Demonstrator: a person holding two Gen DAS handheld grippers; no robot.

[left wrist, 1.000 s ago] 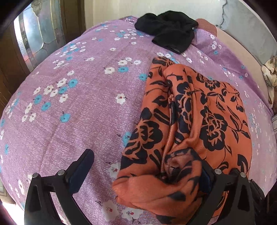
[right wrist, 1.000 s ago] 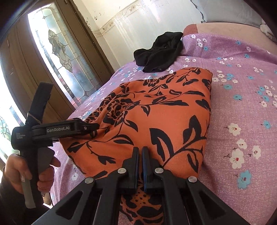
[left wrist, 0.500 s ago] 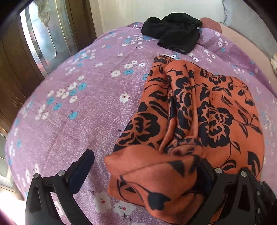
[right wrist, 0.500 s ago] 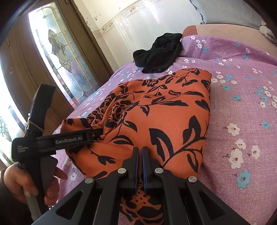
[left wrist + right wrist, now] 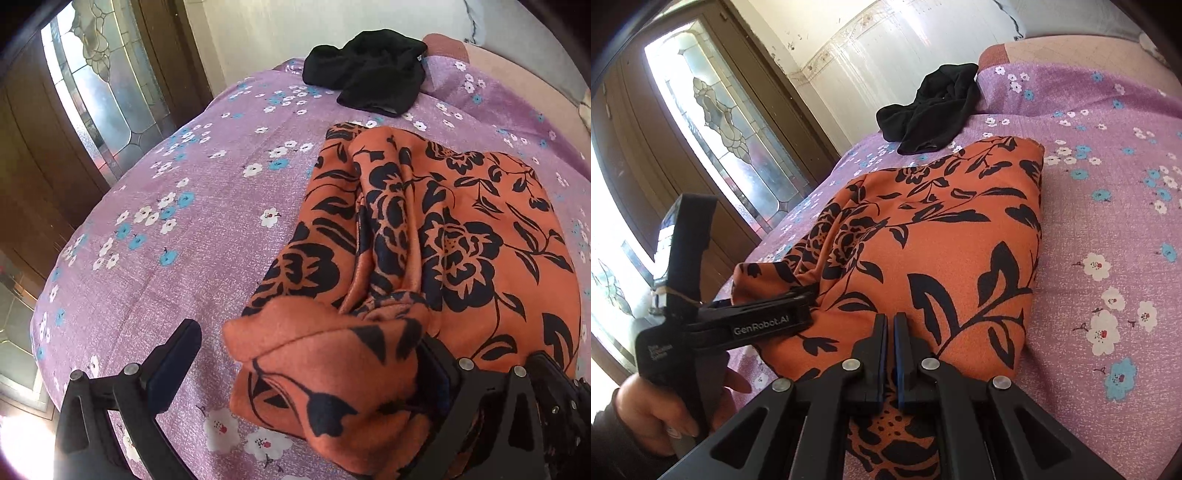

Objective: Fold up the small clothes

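An orange garment with black flowers [image 5: 461,236] lies on the purple flowered bedspread [image 5: 166,229]. My left gripper [image 5: 306,354] is open with its jaws wide apart. The garment's near corner [image 5: 325,354] is bunched and lifted over its right finger [image 5: 436,369], and its left finger [image 5: 177,354] is bare. In the right wrist view that finger [image 5: 768,317] reaches under the raised corner, with a hand [image 5: 653,410] on the handle. My right gripper [image 5: 890,332] is shut on the garment's near edge [image 5: 894,439].
A crumpled black garment [image 5: 369,70] lies at the far end of the bed, beyond the orange one. A wooden door with patterned glass [image 5: 713,122] stands to the left of the bed. A pale pillow or headboard [image 5: 1071,48] is at the far right.
The left gripper has swung left and tipped, lifting the garment's near corner off the bed into a raised lump. The right gripper has stayed shut on the near edge.
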